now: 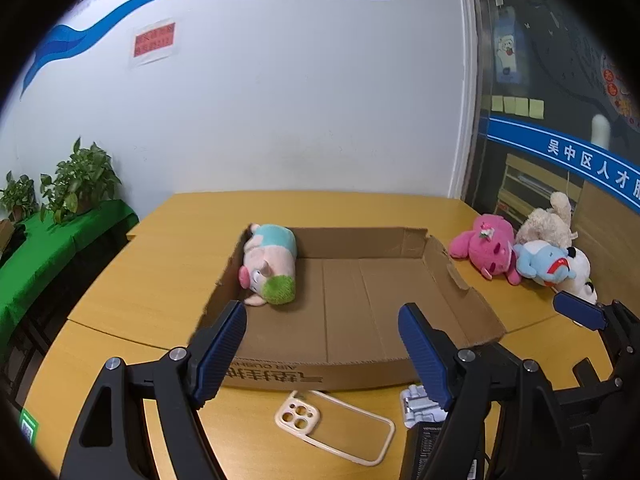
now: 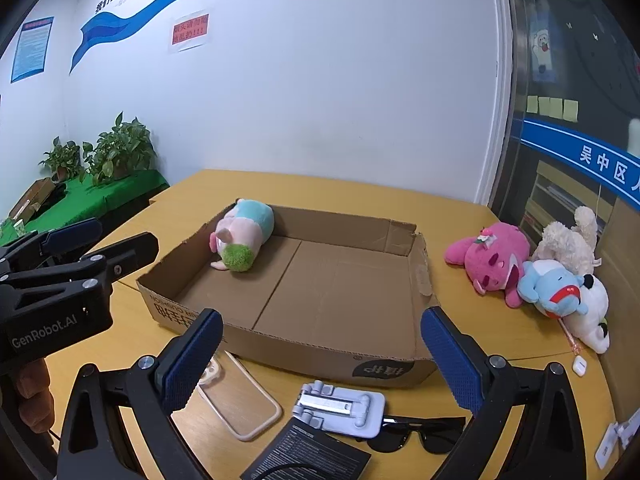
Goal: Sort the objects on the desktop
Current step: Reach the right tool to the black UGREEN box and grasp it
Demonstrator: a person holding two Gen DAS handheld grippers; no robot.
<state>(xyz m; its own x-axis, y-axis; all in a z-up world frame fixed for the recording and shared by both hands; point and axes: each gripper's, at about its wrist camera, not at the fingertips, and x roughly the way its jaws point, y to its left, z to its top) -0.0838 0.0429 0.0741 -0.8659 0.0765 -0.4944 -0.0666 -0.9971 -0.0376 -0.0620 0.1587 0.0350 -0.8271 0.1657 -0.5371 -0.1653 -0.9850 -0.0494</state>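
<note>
1. Both your tongs hang spread wide and empty above the near edge of the yellow wooden desk [image 2: 500, 344]: left gripper [image 1: 322, 320], right gripper [image 2: 322, 330].
2. The shallow brown cardboard tray [image 2: 332, 292] sits mid-desk. One plush pig in pink, pale blue and green [image 2: 242, 236] already lies in its far left corner, against the wall.
3. Unsorted soft toys are heaped at the desk's right edge: a magenta plush bear [image 2: 490, 262], a cream curly plush dog [image 2: 568, 240] behind it, and a blue plush elephant with a red collar [image 2: 554, 286] lying on a white plush dog with black spots [image 2: 592, 316]. They touch one another.
4. Handling, by judgement: light, squashy, not fragile, and fuzzy enough that the ribbed pads should not slip. Bite the bulk of a body or head, not an ear or limb, or it will dangle.
5. Take the top or outermost toy first; a neighbour may drag along.
6. At the near edge lie a cream-rimmed clear phone case [image 1: 334, 426], a grey folding phone stand [image 2: 340, 406], black sunglasses [image 2: 416, 434] and a black leaflet [image 2: 308, 454]. These are stiff, flat and slicker; grip them across a rim.
</note>
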